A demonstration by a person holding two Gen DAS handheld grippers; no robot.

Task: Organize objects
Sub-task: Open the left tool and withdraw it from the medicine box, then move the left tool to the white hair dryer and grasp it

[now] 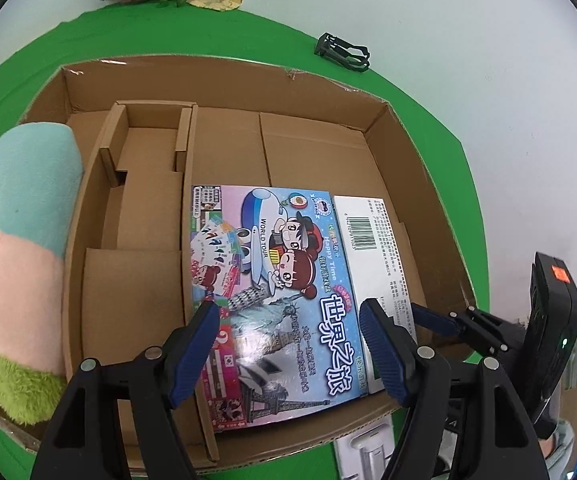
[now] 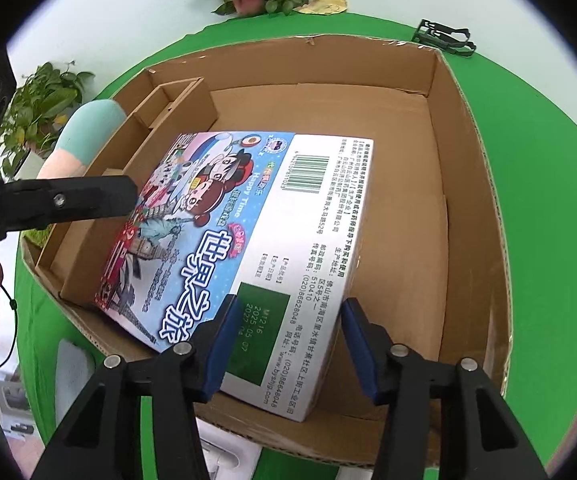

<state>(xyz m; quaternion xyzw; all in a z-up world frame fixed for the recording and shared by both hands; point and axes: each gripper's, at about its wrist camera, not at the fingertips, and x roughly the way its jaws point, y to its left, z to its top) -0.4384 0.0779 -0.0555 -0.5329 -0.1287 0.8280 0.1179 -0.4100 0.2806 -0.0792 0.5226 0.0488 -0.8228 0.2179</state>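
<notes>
Colourful cartoon-printed game box tilted inside brown cardboard carton, white end between right gripper fingers, contact unclear, left gripper fingers spread above it, gripping nothing, green counter beneath, pastel plush toy left.

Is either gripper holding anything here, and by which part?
Left gripper is open, holding nothing. Right gripper straddles the board game box at its near white end; whether the pads grip it cannot be told.

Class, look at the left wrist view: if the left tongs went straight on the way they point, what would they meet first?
Most likely the colourful game box lying in the cardboard box; the left tongs, open, hover over its cover, though depth is unclear.
</notes>
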